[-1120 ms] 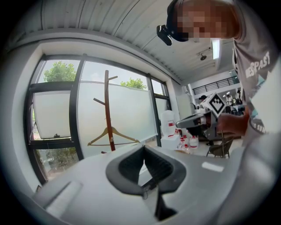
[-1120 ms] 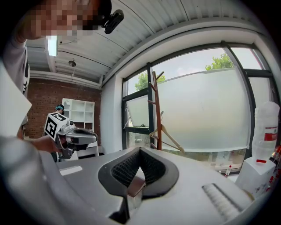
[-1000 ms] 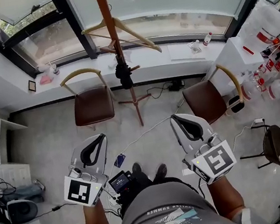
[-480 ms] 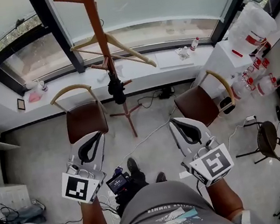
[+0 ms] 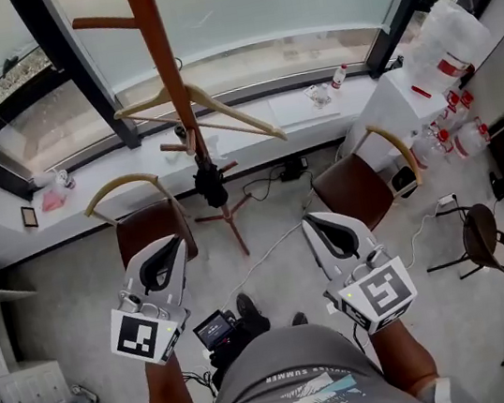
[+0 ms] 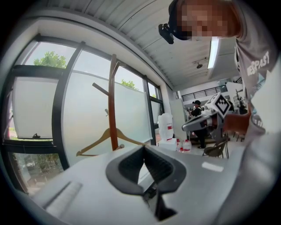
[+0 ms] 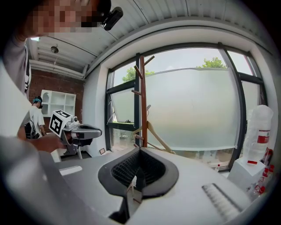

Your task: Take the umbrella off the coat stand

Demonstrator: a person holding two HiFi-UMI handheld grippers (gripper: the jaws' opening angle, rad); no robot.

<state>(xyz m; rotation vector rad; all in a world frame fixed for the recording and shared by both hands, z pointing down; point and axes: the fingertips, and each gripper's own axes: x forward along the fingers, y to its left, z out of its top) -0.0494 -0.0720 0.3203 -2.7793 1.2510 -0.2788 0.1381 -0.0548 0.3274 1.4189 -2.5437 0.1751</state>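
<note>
Head view: compact black umbrella (image 5: 209, 185) hung low on wooden coat stand (image 5: 163, 77), below hanger (image 5: 206, 118), well ahead of both grippers. Left gripper (image 5: 175, 244), right gripper (image 5: 310, 222): neither touched it.

Left gripper view: 2 jaws together, nothing between; umbrella hidden behind gripper body.

Right gripper view: jaws together, empty; umbrella hidden likewise.

Judged: light, soft fabric over stiff core, likely to swing; best clamp firm midsection, lift off peg.

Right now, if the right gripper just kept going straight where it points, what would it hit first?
Probably the wooden coat stand: in the right gripper view its pole rises straight above the shut jaw tips of the right gripper, with nothing seen in between. How far off it stands is unclear.
</note>
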